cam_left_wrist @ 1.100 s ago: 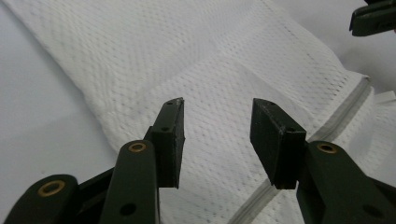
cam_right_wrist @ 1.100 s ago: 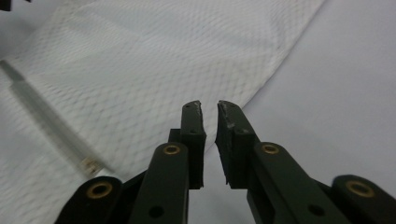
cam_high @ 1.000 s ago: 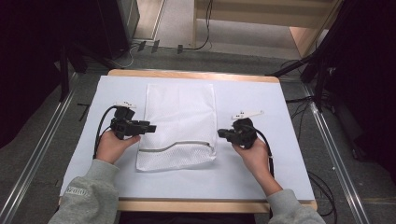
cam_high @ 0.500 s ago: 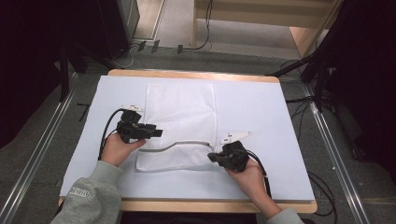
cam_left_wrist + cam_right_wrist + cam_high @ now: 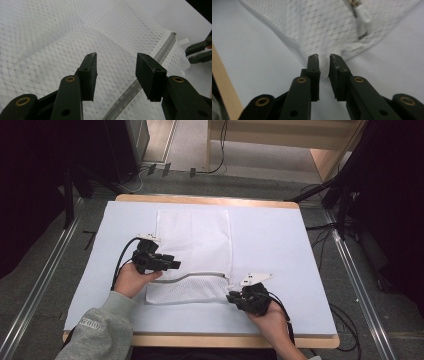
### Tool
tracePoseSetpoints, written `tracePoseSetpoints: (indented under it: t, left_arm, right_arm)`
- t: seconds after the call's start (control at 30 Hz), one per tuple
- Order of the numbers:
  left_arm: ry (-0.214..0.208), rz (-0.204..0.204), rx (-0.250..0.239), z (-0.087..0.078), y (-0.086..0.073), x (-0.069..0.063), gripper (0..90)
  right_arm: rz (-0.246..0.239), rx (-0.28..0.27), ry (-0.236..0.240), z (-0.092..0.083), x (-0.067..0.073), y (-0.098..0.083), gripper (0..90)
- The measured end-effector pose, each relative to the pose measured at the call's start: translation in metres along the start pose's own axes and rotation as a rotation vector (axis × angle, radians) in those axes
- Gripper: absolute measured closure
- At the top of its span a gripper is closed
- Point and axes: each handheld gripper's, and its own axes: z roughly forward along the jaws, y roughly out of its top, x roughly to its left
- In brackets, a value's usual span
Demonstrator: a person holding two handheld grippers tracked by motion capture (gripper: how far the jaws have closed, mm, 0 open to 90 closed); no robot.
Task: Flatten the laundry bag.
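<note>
Flat on the white table cover (image 5: pixel 280 245) lies a white mesh laundry bag (image 5: pixel 195 245), long side running away from the person, with a grey zipper (image 5: pixel 200 276) crossing it near the close end. The zipper's pull (image 5: pixel 363 13) sits at the bag's right edge, a small white tab dangling beside it.

Left gripper (image 5: pixel 172 265): hovers over the bag's left side just above the zipper line. In the left gripper view (image 5: pixel 116 65) its jaws stand well apart, mesh and zipper showing between them, nothing pinched.

Right gripper (image 5: pixel 232 297): low at the bag's near right corner. In the right gripper view (image 5: pixel 323 58) the jaws have just been opening and now stand a narrow slit apart, with a bit of white at the corner edge lying in the gap; the pads do not look to be pressing on it.

Judgement: the step looks like getting hold of the bag either side of the zipper. To do it well, the left should pin or pinch the mesh close to the zipper track so the fabric stays taut, while the right goes for the pull, not the loose corner. Thin mesh bunches easily; a shallow bite may slip.
</note>
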Motion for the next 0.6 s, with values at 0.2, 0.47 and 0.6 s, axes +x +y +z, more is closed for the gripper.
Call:
tracePoseSetpoints:
  t: [0.2,0.47,0.6]
  left_arm:
    - [0.013,-0.031,-0.019,0.012,0.001,0.012,60.3]
    - [0.100,-0.018,0.052,0.027,-0.005,0.034,89.6]
    - [0.099,-0.008,0.047,0.028,-0.007,0.036,90.0]
  right_arm:
    - [0.015,-0.007,-0.005,0.009,-0.003,0.003,65.1]
    - [-0.037,0.029,-0.074,0.017,0.002,0.002,83.8]
    - [-0.022,0.051,-0.064,0.018,0.003,0.005,89.6]
